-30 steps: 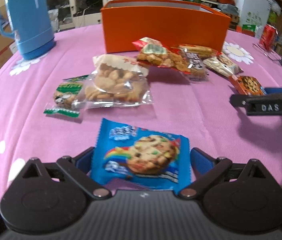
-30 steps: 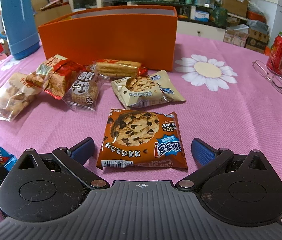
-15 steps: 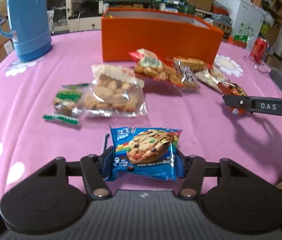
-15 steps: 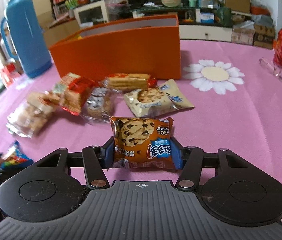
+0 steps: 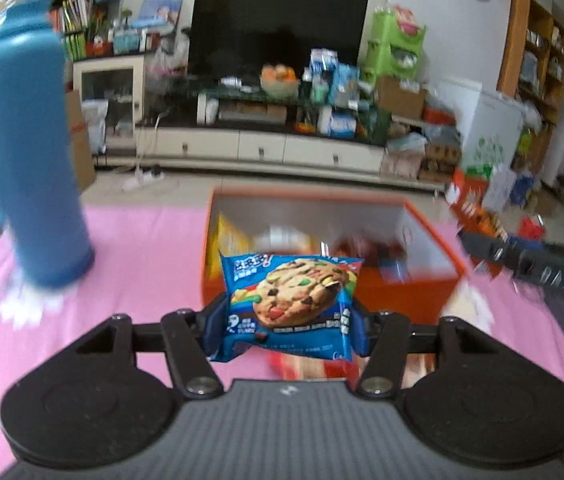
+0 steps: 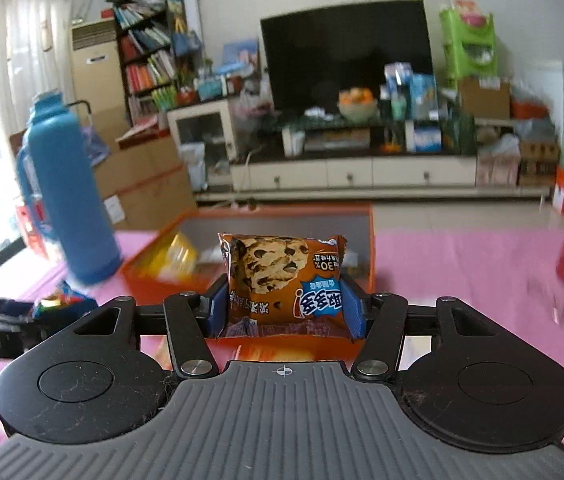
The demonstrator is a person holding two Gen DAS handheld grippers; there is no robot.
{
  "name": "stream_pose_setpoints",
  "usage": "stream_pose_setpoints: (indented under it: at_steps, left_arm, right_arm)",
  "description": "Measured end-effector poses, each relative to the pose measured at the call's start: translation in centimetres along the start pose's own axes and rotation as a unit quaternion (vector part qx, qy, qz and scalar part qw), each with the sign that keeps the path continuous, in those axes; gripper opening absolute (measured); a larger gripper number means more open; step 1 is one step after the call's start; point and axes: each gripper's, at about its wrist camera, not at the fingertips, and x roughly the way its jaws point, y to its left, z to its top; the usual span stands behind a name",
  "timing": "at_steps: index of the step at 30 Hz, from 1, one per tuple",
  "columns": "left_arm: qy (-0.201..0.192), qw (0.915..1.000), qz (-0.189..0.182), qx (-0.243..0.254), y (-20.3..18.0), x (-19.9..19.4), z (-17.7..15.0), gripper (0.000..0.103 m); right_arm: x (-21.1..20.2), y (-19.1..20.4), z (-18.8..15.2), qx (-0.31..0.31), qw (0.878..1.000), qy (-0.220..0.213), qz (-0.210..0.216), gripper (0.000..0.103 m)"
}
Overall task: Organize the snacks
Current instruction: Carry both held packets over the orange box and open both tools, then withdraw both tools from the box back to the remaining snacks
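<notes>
Colour rundown: the counter (image 5: 141, 248) has a pink cloth with white daisy prints. The box (image 5: 434, 280) is bright orange outside, white inside. The jug (image 5: 29, 168) is sky blue. One cookie packet (image 5: 288, 306) is blue with a rainbow-chip cookie printed on it, the other cookie pack (image 6: 286, 280) is orange-brown with a choc-chip cookie and a blue label. Both claws have black arms and blue pads (image 6: 352, 308).

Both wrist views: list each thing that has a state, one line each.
Left tool: shut on the blue cookie packet, held in the air.
Right tool: shut on the brown cookie packet, held in the air.
Orange box: open-topped, snacks already inside.
Blue flask: upright on the table.
</notes>
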Motion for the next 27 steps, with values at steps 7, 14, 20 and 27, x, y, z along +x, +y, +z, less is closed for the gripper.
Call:
stream_pose_setpoints:
  at_steps: [7, 14, 20, 27]
  left_arm:
    - [0.009, 0.9999, -0.001, 0.008, -1.2, 9.8, 4.6, 0.075]
    - [-0.001, 0.9993, -0.002, -0.039, 0.3, 7.6, 3.1, 0.081]
    - [0.004, 0.9990, 0.044, -0.010, 2.2, 0.1, -2.0, 0.096]
    - [0.079, 0.9947, 0.063, -0.018, 3.2, -4.7, -11.2, 0.096]
  right_arm:
    - [10.7, -1.2, 2.4, 0.009, 1.000, 0.019, 0.008, 0.060]
    - [9.3, -1.6, 2.5, 0.007, 1.000, -0.015, -0.009, 0.094]
    - [5.7, -1.8, 2.1, 0.061, 0.998, -0.012, 0.025, 0.096]
    - [1.5, -1.0, -4.5, 0.089, 0.994, 0.058, 0.032, 0.096]
